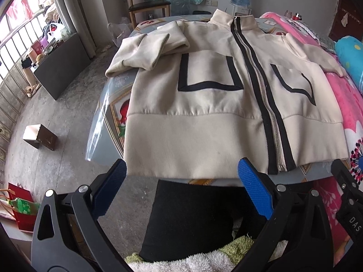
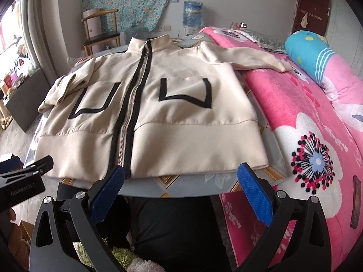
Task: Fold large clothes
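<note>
A cream zip-up jacket [image 1: 204, 104] [image 2: 172, 117] with black zipper trim and black-outlined pockets lies face up on a round table [image 1: 106, 122] [image 2: 181, 188], collar far, hem near me. Its left sleeve [image 1: 145, 52] is folded across the chest. The right sleeve [image 2: 247, 56] stretches onto the pink bedding. My left gripper [image 1: 182, 170] hangs open just short of the hem's left half, holding nothing. My right gripper [image 2: 181, 174] is open in front of the hem's right half, also holding nothing. The other gripper shows at each view's edge.
A bed with a pink flowered blanket [image 2: 306, 124] and a blue bolster [image 2: 310, 52] adjoins the table on the right. A wooden chair [image 1: 147, 2] and a water dispenser [image 2: 192, 13] stand behind. A dark cabinet [image 1: 61, 65] and small box [image 1: 40, 136] sit left on the floor.
</note>
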`<state>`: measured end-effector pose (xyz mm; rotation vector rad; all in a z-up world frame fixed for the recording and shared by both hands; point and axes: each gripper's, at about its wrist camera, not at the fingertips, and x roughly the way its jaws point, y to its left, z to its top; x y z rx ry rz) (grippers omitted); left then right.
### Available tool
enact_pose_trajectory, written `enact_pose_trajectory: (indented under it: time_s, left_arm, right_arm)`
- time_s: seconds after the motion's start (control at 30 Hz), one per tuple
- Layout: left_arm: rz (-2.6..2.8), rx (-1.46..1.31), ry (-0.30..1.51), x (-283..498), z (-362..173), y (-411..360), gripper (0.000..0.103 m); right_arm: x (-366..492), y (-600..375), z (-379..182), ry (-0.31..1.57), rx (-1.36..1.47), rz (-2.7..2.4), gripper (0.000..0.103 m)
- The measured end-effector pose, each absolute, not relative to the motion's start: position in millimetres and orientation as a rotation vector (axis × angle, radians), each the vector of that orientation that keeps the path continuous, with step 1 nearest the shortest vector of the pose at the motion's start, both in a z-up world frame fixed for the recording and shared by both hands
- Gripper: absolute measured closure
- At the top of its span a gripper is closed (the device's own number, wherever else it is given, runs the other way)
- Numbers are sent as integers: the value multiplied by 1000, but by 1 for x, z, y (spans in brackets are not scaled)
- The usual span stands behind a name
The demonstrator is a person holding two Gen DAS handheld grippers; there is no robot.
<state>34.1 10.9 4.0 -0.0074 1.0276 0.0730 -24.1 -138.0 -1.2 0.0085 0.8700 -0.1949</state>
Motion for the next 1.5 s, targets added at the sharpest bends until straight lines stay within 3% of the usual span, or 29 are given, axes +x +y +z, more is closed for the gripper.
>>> enact_pose_trajectory:
  time_s: [0.4, 0.63, 1.0, 1.17, 1.37, 1.5]
  left_arm:
    - [25, 4, 930, 67, 18, 26, 8]
    - [-75, -182, 907, 85, 19, 65, 8]
    - [-47, -394, 898, 120, 0, 128, 8]
    - [3, -266, 964, 147, -16, 128, 8]
    - [21, -116, 1063, 175, -44, 117, 8]
    - [29, -47, 1093, 183, -58, 111, 8]
  right_arm:
    - [11, -146, 5, 866, -28, -197, 6]
    - [48, -136, 16, 830, -68, -92, 6]
    - [136, -85, 31, 850, 125, 313, 6]
    - [193, -39, 19, 1014, 286, 616, 6]
    - [249, 23, -35, 1243, 402, 782, 6]
    - [276, 48, -67, 1331, 522, 822, 16]
